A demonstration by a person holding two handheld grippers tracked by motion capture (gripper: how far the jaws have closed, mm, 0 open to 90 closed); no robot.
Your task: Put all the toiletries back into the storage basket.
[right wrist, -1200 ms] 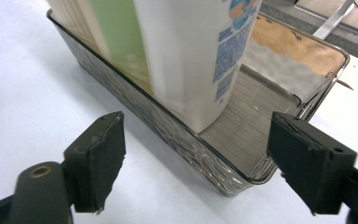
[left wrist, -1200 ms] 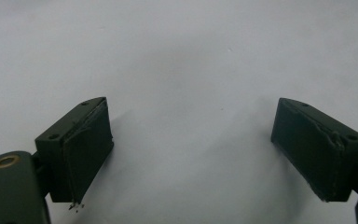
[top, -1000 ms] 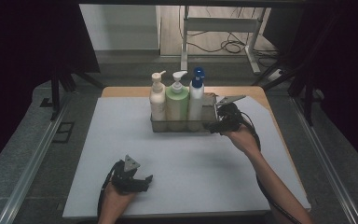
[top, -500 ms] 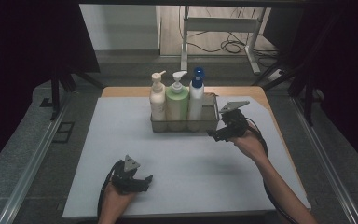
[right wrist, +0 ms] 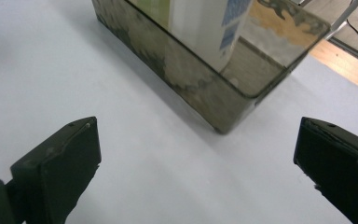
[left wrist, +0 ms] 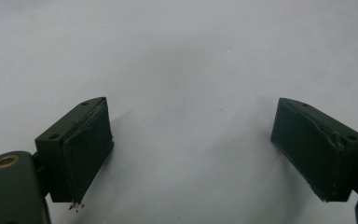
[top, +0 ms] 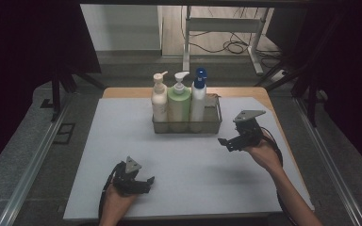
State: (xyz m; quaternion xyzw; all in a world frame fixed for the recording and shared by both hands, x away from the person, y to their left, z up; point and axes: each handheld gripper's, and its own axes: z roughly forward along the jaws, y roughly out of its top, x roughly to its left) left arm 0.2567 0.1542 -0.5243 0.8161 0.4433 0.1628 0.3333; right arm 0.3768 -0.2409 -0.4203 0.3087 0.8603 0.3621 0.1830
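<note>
Right gripper (top: 227, 141) hangs around 4 o'clock off the metal basket (top: 212, 126), jaws spread wide, nothing in them. Left gripper (top: 143, 182) sits at 7 o'clock on the white table (top: 99, 155), also wide and empty.

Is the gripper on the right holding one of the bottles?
No, the right gripper is open and holds nothing, off to the side of the basket where the three bottles stand.

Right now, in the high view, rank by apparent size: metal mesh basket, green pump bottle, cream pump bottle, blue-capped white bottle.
1. Metal mesh basket, widest by far.
2. Green pump bottle, the bulkiest bottle.
3. Blue-capped white bottle and cream pump bottle: too alike to rank.
</note>
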